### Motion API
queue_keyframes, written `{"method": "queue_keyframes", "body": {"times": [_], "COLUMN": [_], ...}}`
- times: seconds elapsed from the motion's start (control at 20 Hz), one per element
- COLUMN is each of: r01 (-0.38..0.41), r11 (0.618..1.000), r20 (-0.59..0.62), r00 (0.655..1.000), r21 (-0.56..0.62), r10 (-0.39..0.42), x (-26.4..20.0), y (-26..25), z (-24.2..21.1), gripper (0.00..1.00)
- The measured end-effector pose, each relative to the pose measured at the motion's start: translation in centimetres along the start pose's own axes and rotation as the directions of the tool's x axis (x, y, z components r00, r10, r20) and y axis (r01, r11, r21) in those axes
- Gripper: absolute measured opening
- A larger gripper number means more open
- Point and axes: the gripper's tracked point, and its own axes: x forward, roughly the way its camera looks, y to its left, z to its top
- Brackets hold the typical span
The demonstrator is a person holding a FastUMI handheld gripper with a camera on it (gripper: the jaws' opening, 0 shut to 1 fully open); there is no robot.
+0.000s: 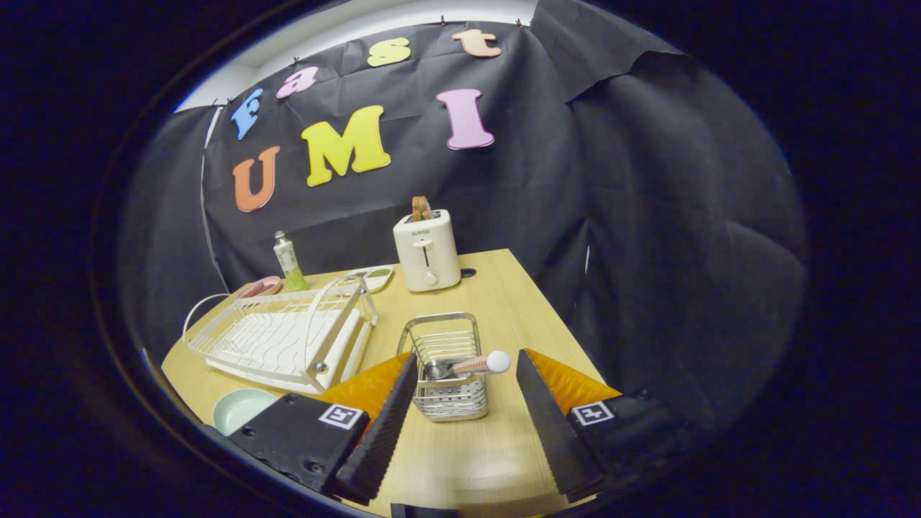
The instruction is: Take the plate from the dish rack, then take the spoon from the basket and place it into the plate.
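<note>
A wire basket (446, 367) stands on the wooden table between my two fingers, toward their far ends. A spoon (471, 365) with a pinkish handle and a white ball end lies across its rim, bowl down inside. My gripper (464, 424) is open, fingers spread wide to either side of the basket and touching nothing. A pale green plate (241, 409) lies flat on the table just left of my left finger. The white dish rack (284, 334) stands behind the plate, to the left of the basket, with nothing in its slots.
A white toaster (427, 250) with bread in it stands at the table's far edge. A green-white tube (289, 262), a pink dish (260, 288) and a divided white tray (370, 277) sit behind the rack. The table edge (554, 316) drops off close on the right.
</note>
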Motion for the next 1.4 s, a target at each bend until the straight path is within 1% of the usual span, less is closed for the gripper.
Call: {"method": "queue_keyframes", "body": {"times": [0.1, 0.15, 0.35, 0.45, 0.55, 0.6, 0.7, 0.85, 1.0, 1.25, 1.4], "r01": [-0.026, -0.023, 0.003, -0.007, -0.008, -0.009, -0.012, 0.005, 0.029, 0.085, 0.096], "r11": [1.0, 1.0, 0.999, 0.998, 0.996, 0.995, 0.993, 0.987, 0.98, 0.97, 0.97], "r20": [-0.021, -0.027, 0.027, 0.002, -0.014, 0.002, 0.022, 0.044, 0.116, 0.26, 0.331], "r00": [0.999, 0.999, 1.0, 1.0, 1.0, 1.0, 1.0, 0.999, 0.993, 0.965, 0.943], "r21": [-0.007, -0.016, -0.041, -0.062, -0.087, -0.095, -0.114, -0.162, -0.196, -0.229, -0.222], "r10": [0.026, 0.023, -0.002, 0.008, 0.007, 0.01, 0.014, 0.002, -0.006, -0.023, -0.018], "x": [0.6, 0.5, 0.6, 1.0, 1.4, 1.4, 1.5, 1.4, 0.2, -3.3, -6.0], "y": [0.6, 0.7, 1.0, 1.8, 2.2, 2.7, 3.4, 4.2, 4.9, 5.5, 6.3], "z": [-0.3, -0.3, 1.2, 1.0, 1.1, 1.6, 2.2, 3.0, 4.6, 7.4, 8.9], "gripper": [0.82, 0.76, 0.55, 0.45, 0.31, 0.26, 0.22, 0.21, 0.21, 0.21, 0.21]}}
